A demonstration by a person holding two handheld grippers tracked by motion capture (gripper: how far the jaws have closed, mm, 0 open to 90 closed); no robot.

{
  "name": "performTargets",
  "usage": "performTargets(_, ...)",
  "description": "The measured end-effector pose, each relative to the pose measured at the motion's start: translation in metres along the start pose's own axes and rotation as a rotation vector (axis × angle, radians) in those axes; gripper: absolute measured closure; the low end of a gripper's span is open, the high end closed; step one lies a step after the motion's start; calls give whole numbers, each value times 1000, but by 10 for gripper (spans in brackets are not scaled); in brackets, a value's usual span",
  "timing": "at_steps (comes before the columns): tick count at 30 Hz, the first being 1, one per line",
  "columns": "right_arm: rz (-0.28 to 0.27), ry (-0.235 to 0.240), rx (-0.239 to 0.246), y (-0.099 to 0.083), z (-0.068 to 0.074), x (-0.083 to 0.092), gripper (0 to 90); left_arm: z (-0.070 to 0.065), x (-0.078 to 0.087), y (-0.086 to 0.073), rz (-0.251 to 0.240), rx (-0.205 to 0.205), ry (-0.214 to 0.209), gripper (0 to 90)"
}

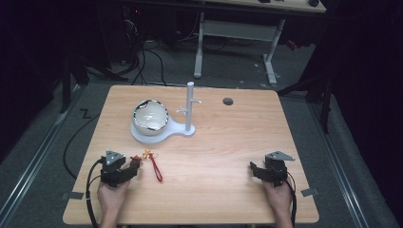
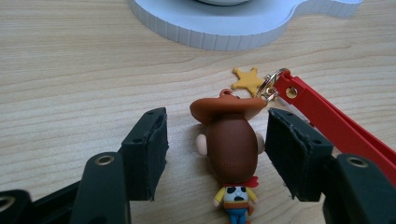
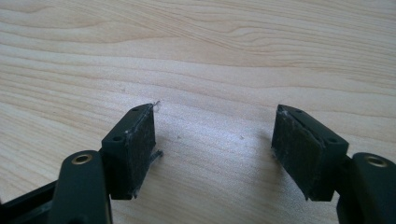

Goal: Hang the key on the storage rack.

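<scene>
- Both spread, pinching nothing: left gripper [image 1: 135,164] with its jaws either side of the cowboy figure [image 2: 232,149], right gripper [image 1: 253,167] over bare table [image 1: 228,156].
- Lying flat on the wood at 7 o'clock from the table's middle, that cowboy figure, hat pointing away toward the stand [image 1: 190,107] at 11 o'clock.
- Seen in the left gripper view with a clear gap between the head and the pad at 9 o'clock, and barely any gap to the pad at 3 o'clock; set off-centre, so likely to nudge the head sideways on closing.
- Probably lined up on the head because of its bulk: wider and firmer to pinch than the red strap [image 2: 336,126] or the star charm [image 2: 246,80].
- Trailing off toward 4 o'clock from the ring at the hat, that red strap, left free and out of the jaws' way.
- Parked low at 4 o'clock of the table, the right gripper [image 3: 215,140], apparently waiting, perhaps to take the strap for hanging on a peg of the stand.
- Cut off at the bottom edge of the left gripper view: the figure's legs.
- Cropped at the top there: the stand's white base [image 2: 210,28].
- Too small to read in the high view: the pegs' shape, and what the shiny bowl [image 1: 150,116] on the base holds.
- Hard to judge: whether the pad at 3 o'clock already grazes the ear.
</scene>
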State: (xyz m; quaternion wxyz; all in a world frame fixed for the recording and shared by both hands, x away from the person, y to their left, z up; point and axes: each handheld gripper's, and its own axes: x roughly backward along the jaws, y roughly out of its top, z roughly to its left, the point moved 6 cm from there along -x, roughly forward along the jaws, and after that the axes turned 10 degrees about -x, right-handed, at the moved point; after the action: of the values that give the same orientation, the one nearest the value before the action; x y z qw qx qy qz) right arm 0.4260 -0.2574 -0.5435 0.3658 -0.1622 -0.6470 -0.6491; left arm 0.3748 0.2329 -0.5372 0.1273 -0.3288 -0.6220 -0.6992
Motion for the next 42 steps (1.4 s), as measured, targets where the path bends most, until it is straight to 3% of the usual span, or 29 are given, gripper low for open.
performTargets(9,0,0,0,0,0,0,308,-3,-7,-2,29,-17,-12,462)
performTargets(17,0,3,0,0,0,0,308,-7,-8,-3,24,-44,-21,549)
performTargets(28,0,2,0,0,0,0,307,-8,-5,-3,16,-55,-29,563)
performTargets(42,-2,1,0,0,0,0,307,-17,18,22,-60,-108,-68,568)
